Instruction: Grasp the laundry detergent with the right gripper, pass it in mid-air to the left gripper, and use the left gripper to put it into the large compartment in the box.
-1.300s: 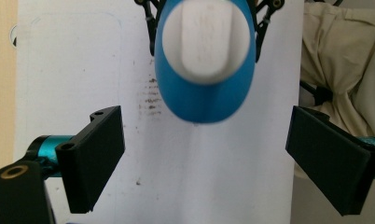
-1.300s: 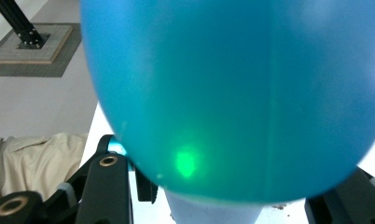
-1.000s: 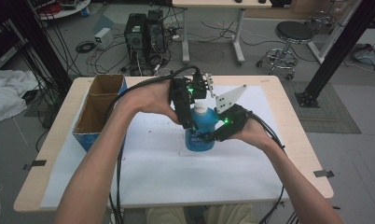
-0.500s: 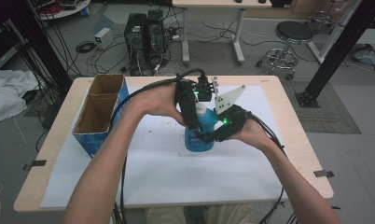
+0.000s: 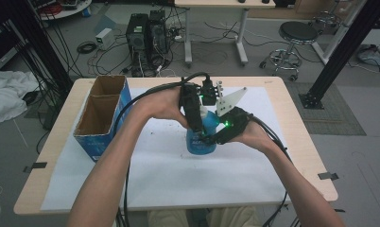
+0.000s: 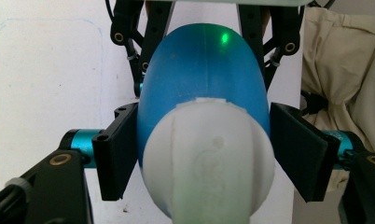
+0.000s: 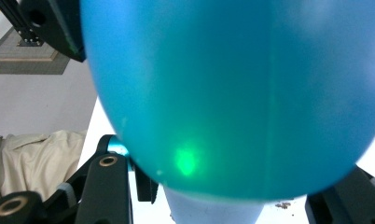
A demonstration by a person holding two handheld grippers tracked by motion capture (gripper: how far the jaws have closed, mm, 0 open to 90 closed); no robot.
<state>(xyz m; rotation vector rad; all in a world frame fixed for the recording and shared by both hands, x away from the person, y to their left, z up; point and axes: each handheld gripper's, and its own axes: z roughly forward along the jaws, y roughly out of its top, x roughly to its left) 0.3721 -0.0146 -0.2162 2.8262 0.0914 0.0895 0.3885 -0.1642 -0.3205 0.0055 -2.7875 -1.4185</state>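
Note:
A blue bottle [image 5: 197, 142] with a white cap [image 6: 209, 158] stands on the white sheet [image 5: 169, 175] in the middle of the table. My right gripper [image 5: 215, 137] comes in from the right and is shut on the bottle's body [image 7: 232, 93]. My left gripper [image 5: 195, 118] points down over the top of the bottle. Its jaws have just been closing, with the cap and neck between them. Its pads [image 6: 115, 154] stand close on either side of the bottle's shoulder [image 6: 204, 65]. I see no firm press there.
A blue cardboard box [image 5: 100, 113] with two open compartments stands at the table's left edge. Cables trail from both grippers toward the person. Beyond the table's far edge [image 5: 178, 79] are computer towers, a stool and black frame posts.
The left gripper has shifted slightly right and down over the bottle's top, and its jaws have narrowed around the cap. The right hand and the bottle have stayed put.

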